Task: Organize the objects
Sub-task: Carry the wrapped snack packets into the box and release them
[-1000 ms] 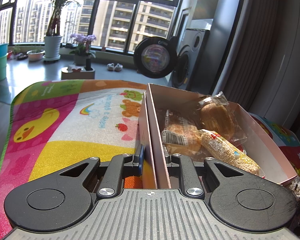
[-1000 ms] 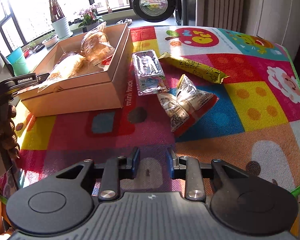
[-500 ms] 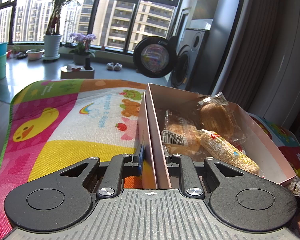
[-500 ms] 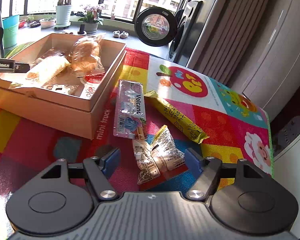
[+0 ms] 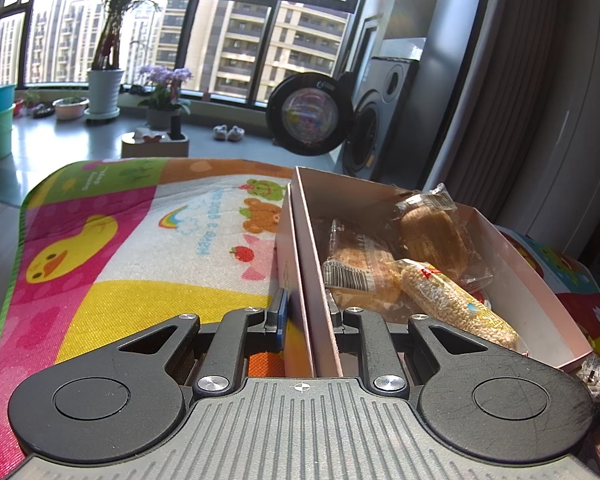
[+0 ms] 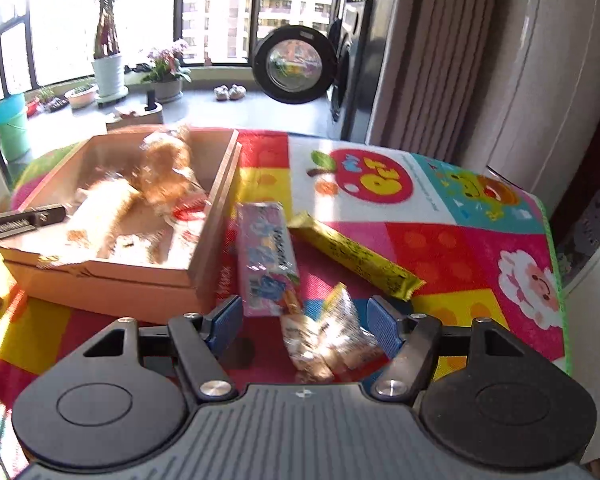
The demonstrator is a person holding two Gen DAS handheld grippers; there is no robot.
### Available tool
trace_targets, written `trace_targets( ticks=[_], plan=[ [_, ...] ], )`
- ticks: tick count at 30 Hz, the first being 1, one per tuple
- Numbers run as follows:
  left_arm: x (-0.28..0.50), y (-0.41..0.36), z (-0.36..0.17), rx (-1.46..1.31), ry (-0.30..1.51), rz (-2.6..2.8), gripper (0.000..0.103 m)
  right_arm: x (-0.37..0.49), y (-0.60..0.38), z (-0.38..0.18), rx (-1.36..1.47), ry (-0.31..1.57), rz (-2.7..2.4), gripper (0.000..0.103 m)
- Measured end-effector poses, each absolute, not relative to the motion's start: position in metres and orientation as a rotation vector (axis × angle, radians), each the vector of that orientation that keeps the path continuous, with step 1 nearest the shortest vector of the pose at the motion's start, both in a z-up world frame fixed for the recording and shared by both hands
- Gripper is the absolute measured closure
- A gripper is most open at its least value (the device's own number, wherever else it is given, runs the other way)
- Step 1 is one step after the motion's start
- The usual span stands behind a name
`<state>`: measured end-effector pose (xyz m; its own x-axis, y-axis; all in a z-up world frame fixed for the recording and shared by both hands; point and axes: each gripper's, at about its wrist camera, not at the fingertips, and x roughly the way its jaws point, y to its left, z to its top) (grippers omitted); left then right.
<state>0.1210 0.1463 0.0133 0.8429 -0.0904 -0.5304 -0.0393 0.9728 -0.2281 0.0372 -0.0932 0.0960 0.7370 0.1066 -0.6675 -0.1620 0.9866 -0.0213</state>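
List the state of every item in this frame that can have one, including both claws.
Left claw: shut on the box wall.
Right claw: open, straddling the crinkled snack packet.
Box: open-topped, holding wrapped snacks.
Pink packet: flat on the mat, outside the box.
Yellow bar: flat on the mat, outside the box.
Washer door: swung open.

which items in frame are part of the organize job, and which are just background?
Job:
- cardboard box, its wall clamped by left gripper
- wrapped breads in box
- pink snack pack
- yellow bar
- crinkly packets between the open right gripper fingers

Background:
- play mat
- washing machine
- potted plants
- slippers
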Motion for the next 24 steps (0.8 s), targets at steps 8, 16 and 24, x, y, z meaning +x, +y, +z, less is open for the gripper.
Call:
trace_targets(
  ticks=[8, 16, 24],
  plan=[
    [0.121, 0.146, 0.013, -0.236, 0.569, -0.027, 0.084, 0.053, -0.013, 0.099, -0.062, 0.766, 0.475, 0.049],
    [0.121, 0.146, 0.013, -0.240, 0.569, -0.027, 0.084, 0.083, -0.008, 0.094, -0.255, 0.682, 0.246, 0.055],
    [0.121, 0.146, 0.014, -0.242, 0.569, -0.028, 0.084, 0.091, -0.036, 0.097, 0.158, 0.851, 0.487, 0.051]
  ],
)
